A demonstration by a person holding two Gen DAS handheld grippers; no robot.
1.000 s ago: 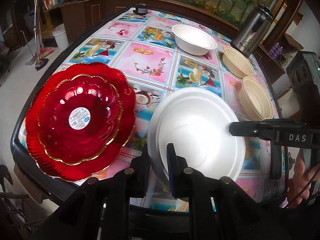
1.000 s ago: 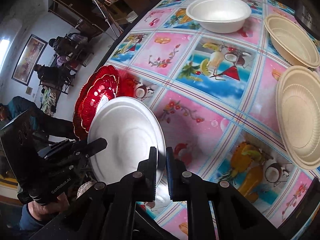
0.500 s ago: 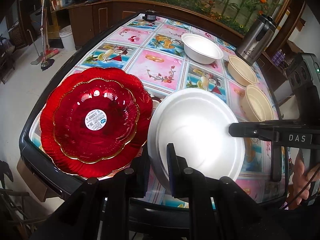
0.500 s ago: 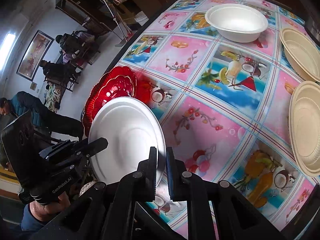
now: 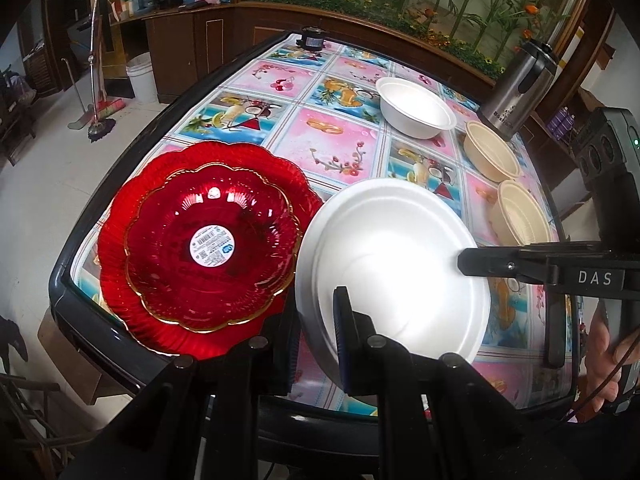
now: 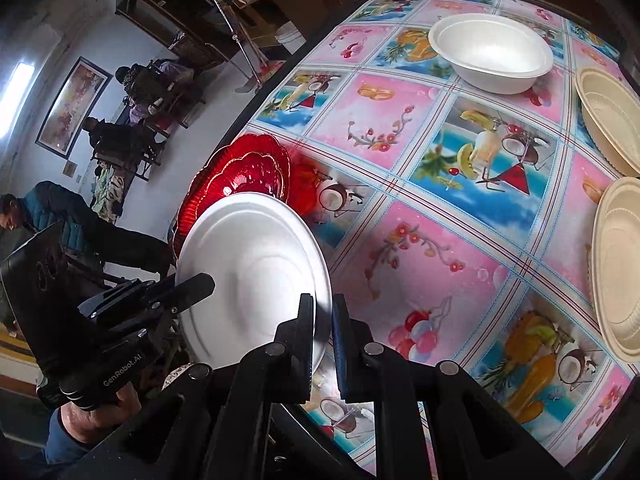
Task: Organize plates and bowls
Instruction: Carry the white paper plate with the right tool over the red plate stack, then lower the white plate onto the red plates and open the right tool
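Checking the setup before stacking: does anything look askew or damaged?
Only the white foam plate sits oddly: tilted, clamped at opposite rims by the left hand-held gripper and right hand-held gripper, beside the stacked red glass plates. No damage or spills visible.

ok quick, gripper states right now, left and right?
Left gripper: closed on the white plate's near rim.
Right gripper: closed on the same white plate, at the opposite rim.

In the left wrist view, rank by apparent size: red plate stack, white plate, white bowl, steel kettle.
1. red plate stack and white plate: near-equal; the white plate is lifted nearer the lens, so unsure.
2. white bowl
3. steel kettle, close behind; both sit far off.
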